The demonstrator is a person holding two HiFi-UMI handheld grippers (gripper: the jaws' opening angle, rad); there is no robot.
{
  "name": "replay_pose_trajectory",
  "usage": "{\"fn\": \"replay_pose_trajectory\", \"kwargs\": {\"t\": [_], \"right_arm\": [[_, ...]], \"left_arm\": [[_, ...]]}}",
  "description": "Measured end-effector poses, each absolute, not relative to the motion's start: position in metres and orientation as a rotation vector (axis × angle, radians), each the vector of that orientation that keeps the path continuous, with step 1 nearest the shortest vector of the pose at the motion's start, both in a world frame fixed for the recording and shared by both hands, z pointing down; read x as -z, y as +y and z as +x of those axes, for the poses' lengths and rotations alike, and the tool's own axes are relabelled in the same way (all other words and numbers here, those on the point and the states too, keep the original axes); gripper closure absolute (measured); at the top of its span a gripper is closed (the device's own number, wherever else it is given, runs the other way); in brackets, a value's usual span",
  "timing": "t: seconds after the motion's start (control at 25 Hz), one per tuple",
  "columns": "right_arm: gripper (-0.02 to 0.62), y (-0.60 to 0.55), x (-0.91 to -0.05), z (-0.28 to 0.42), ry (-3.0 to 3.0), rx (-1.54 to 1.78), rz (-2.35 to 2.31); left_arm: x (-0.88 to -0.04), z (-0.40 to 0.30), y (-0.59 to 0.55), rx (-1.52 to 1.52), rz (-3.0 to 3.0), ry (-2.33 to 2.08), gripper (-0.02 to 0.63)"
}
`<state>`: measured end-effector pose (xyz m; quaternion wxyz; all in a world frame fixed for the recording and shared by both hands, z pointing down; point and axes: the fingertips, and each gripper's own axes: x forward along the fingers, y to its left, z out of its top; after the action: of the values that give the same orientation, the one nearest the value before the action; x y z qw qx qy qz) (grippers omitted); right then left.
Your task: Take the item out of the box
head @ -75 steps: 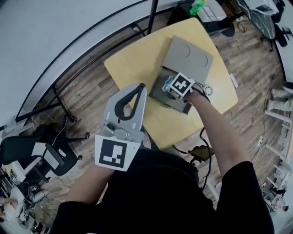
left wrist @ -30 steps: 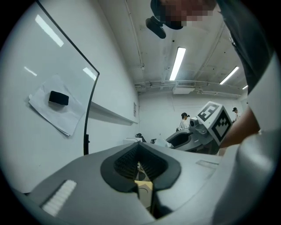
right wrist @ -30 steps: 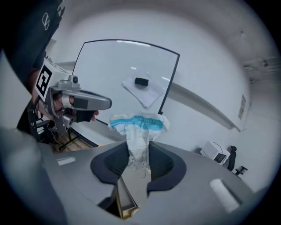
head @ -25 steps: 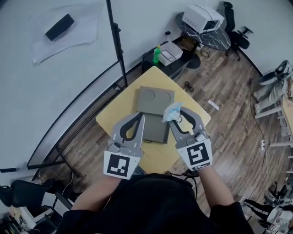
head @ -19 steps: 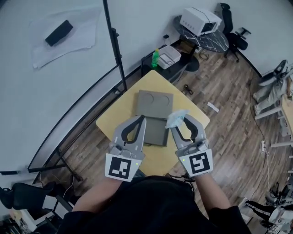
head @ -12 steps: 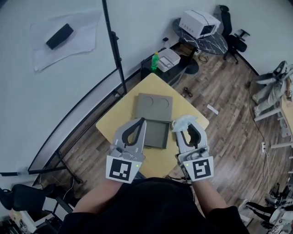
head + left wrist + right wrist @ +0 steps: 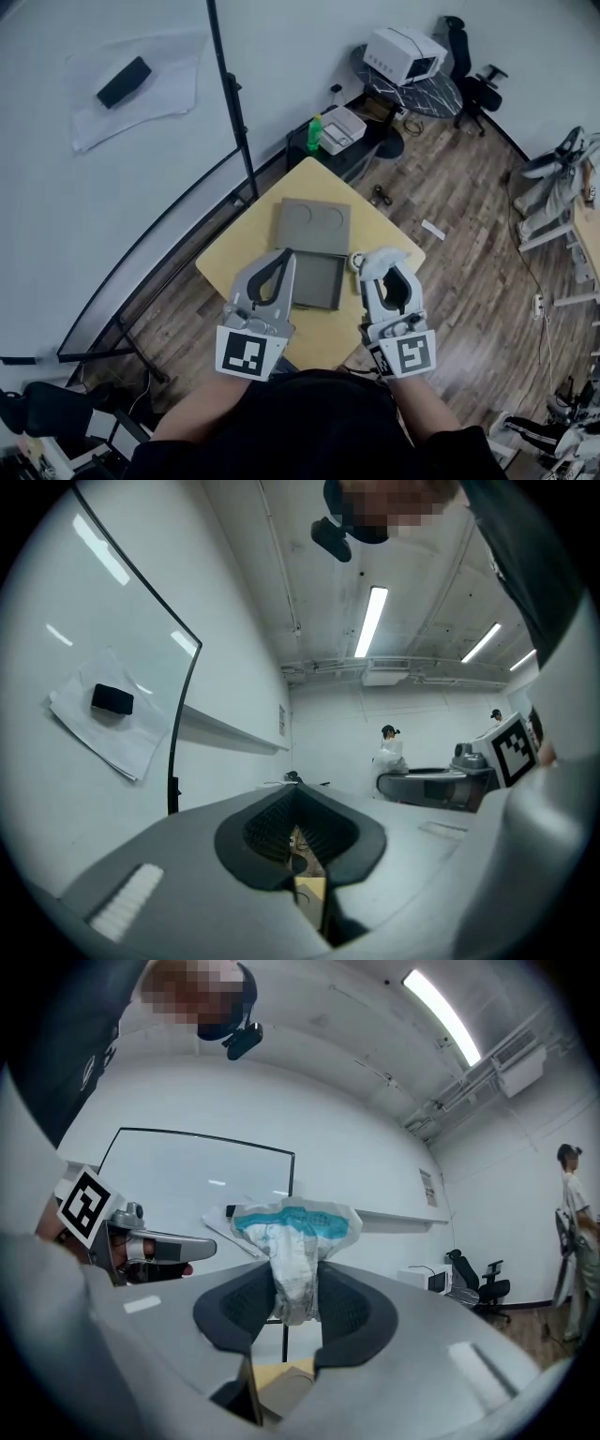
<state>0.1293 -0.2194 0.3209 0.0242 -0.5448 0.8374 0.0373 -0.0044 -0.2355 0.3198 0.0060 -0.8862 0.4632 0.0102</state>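
Observation:
A grey box [image 7: 317, 281] lies open on the yellow table [image 7: 239, 253], its lid [image 7: 312, 223] flat behind it, and its inside looks bare. My right gripper [image 7: 382, 262] hangs to the right of the box, shut on a crumpled white and blue packet [image 7: 375, 256]. In the right gripper view the packet [image 7: 295, 1237] sticks up from between the pads. My left gripper [image 7: 284, 255] hovers over the box's near left corner. Its fingertips [image 7: 296, 789] meet with nothing between them.
A green bottle [image 7: 315, 127] and a white case [image 7: 345, 125] sit beyond the table. Farther back are a round dark table [image 7: 422, 89] with a white appliance [image 7: 405, 53], and an office chair [image 7: 476, 84]. A whiteboard frame's pole [image 7: 231, 94] stands at the left. Wooden floor surrounds the table.
My right gripper has carried the packet from over the box to its right side and nearer to me. The left gripper has stayed roughly in place.

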Motion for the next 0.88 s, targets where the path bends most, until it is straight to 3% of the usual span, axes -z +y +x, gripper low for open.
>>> {"fn": "replay_pose_trajectory", "kwargs": {"t": [0.88], "right_arm": [[0.477,-0.208,-0.331,0.131,2.581,-0.080,-1.688]], "left_arm": [[-0.318,-0.012,-0.222,-0.019,-2.747,1.462,0.606]]}}
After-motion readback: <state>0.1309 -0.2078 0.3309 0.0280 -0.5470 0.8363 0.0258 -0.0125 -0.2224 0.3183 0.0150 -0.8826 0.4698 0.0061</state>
